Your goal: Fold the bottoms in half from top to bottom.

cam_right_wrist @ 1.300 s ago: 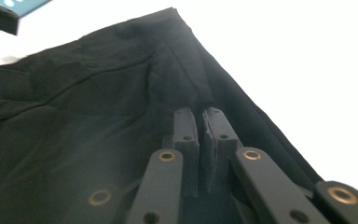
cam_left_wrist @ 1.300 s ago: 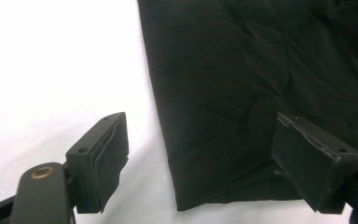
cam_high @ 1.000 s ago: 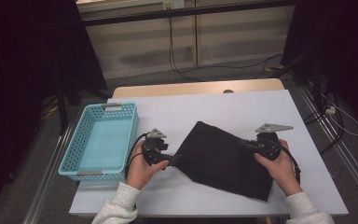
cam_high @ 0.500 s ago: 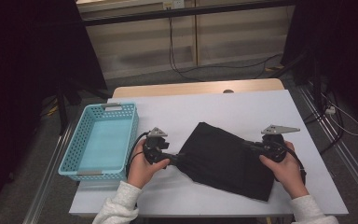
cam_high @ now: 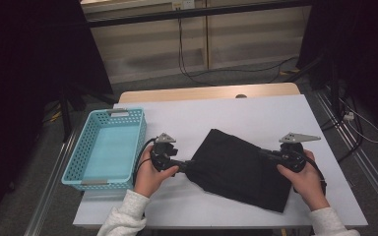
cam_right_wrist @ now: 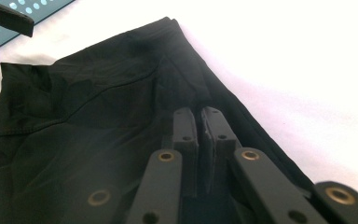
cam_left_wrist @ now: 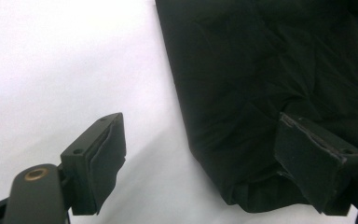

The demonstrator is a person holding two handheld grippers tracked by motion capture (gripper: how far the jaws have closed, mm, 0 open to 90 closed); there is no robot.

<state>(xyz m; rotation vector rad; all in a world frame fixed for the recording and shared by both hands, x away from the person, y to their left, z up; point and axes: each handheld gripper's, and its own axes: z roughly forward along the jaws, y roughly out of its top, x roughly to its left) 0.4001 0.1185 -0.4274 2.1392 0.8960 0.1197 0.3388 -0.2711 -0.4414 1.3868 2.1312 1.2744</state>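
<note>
Black cloth (cam_high: 241,169) lies folded flat on white table (cam_high: 256,113), right of blue basket (cam_high: 108,147). My left gripper (cam_left_wrist: 200,163) at cloth's left corner, jaws spread wide, one pad over bare table, other over cloth edge, nothing pinched. My right gripper (cam_right_wrist: 199,135) at cloth's right edge, jaws pressed together; seems to nip fold of cloth, but dark fabric hides contact.

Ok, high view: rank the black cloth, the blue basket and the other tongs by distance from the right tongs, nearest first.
1. Black cloth: at the right tongs, whose jaws are shut over its right edge.
2. Left tongs: across the cloth, at its left corner, jaws open.
3. Blue basket: farthest, at the table's left edge.
</note>
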